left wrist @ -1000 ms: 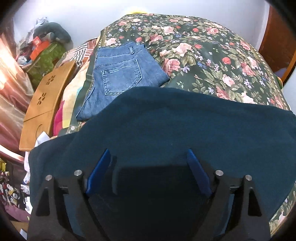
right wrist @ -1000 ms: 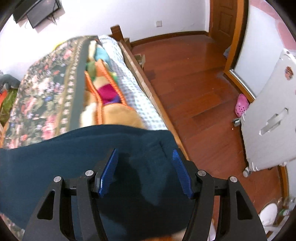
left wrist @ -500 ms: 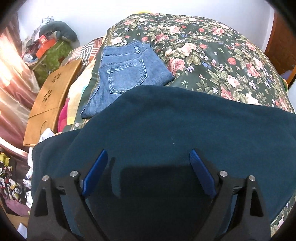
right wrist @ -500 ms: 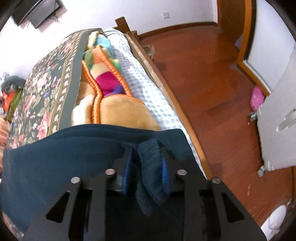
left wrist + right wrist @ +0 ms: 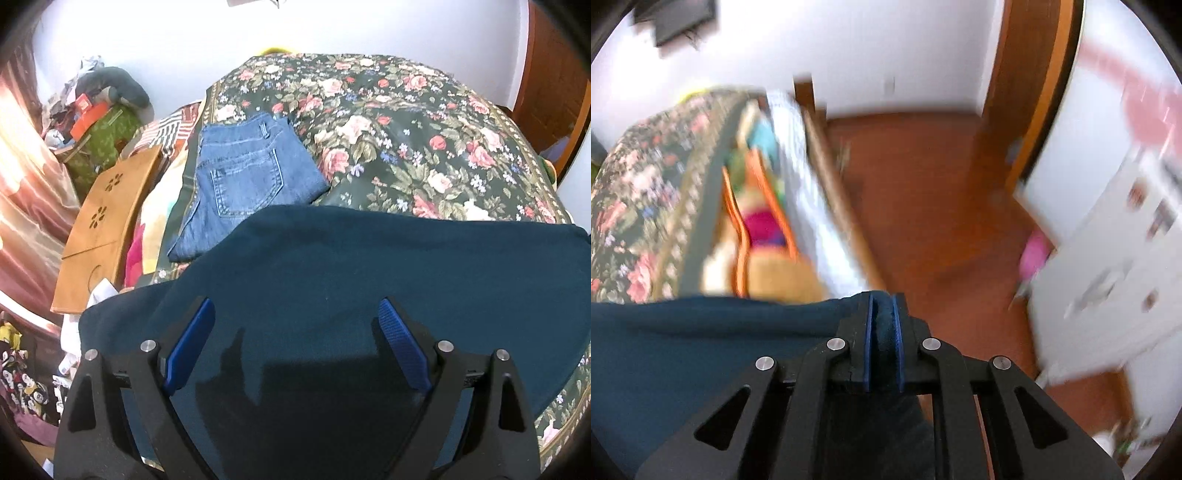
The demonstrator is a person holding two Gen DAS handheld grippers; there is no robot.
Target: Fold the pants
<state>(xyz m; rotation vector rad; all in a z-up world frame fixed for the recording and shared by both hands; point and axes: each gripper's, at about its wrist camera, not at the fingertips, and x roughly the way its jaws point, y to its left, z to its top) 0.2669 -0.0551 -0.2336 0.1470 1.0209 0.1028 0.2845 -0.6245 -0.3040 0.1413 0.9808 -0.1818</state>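
Dark teal pants point(image 5: 369, 273) lie spread across the near part of a floral bedspread point(image 5: 424, 140). My left gripper point(image 5: 295, 325) hovers open just above the pants, its blue pads wide apart with nothing between them. My right gripper point(image 5: 883, 306) is shut on the pants point(image 5: 701, 354) at their right end, near the bed's side edge. A fold of teal cloth is pinched between its blue pads point(image 5: 867, 332). The right wrist view is blurred by motion.
Folded blue jeans point(image 5: 243, 181) lie on the bed beyond the pants. A wooden board point(image 5: 107, 218) and piled clutter point(image 5: 92, 118) stand left of the bed. Right of the bed are its wooden rail point(image 5: 842, 206), bare wood floor point(image 5: 942, 221) and a white cabinet point(image 5: 1108, 266).
My right gripper closed from wide open onto the right end of the pants and is now lifting, its view tilting up. My left gripper rose slightly and stays open.
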